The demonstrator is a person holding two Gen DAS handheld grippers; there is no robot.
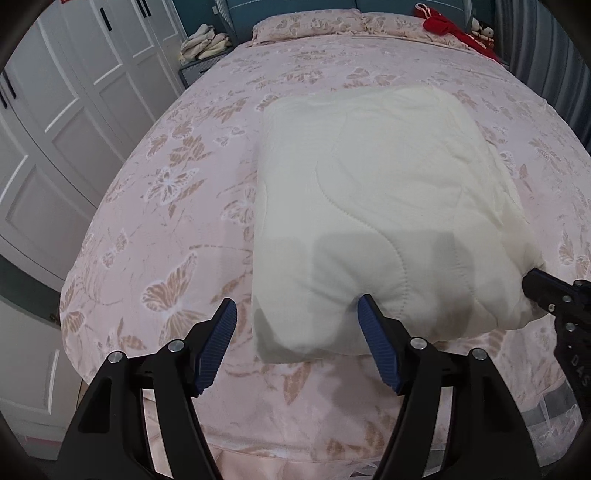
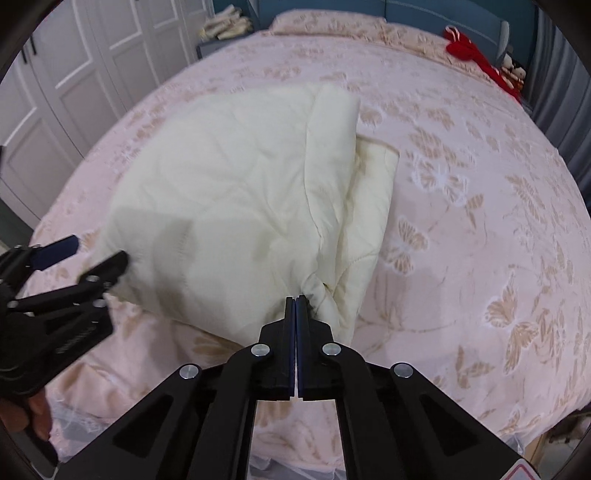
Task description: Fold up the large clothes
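A folded cream quilted blanket (image 1: pixel 388 206) lies on the pink butterfly bedspread (image 1: pixel 155 206). My left gripper (image 1: pixel 297 310) is open at the blanket's near left corner; its right finger presses into the near edge, its left finger is off the cloth. In the right wrist view the blanket (image 2: pixel 229 192) lies in thick layers, and my right gripper (image 2: pixel 296 300) is shut on its near right corner. The right gripper (image 1: pixel 535 284) shows at the right edge of the left wrist view. The left gripper (image 2: pixel 96 254) shows at the left of the right wrist view.
White wardrobe doors (image 1: pixel 74 110) stand to the left of the bed. A pile of cream cloth (image 1: pixel 207 44) sits on a bedside stand. Red fabric (image 2: pixel 465 48) lies near the blue headboard (image 2: pixel 406 11). The bed's near edge (image 2: pixel 147 387) drops off just in front of both grippers.
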